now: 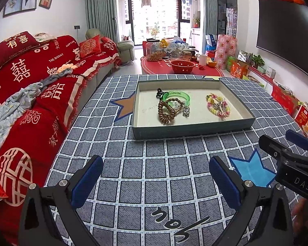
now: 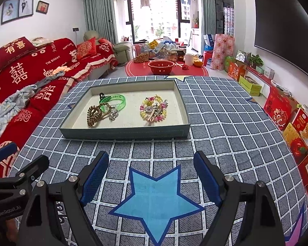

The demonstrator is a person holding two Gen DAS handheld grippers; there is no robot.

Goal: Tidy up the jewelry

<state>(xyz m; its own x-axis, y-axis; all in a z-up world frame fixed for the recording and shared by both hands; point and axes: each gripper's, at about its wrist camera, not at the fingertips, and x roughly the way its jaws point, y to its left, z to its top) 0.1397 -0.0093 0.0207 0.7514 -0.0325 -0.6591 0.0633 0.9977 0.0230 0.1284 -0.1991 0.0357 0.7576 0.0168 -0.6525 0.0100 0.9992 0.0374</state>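
Note:
A shallow grey-green tray (image 1: 191,127) (image 2: 125,132) sits on the checked tablecloth. In it lie a green bangle (image 1: 179,95) (image 2: 121,100), a brown coiled bracelet (image 1: 166,109) (image 2: 94,113), a small silver piece (image 1: 185,110) (image 2: 113,114) and a pink-and-yellow beaded bracelet (image 1: 218,105) (image 2: 153,108) with metal clips on it. My left gripper (image 1: 156,181) is open and empty, in front of the tray. My right gripper (image 2: 151,178) is open and empty, above a blue star patch (image 2: 157,201). Each gripper shows at the edge of the other's view.
A red-covered sofa (image 1: 30,86) runs along the left of the table. A low red table with jars and a red bowl (image 1: 182,65) stands behind. Gift boxes (image 2: 281,110) line the right wall under a TV (image 1: 287,39).

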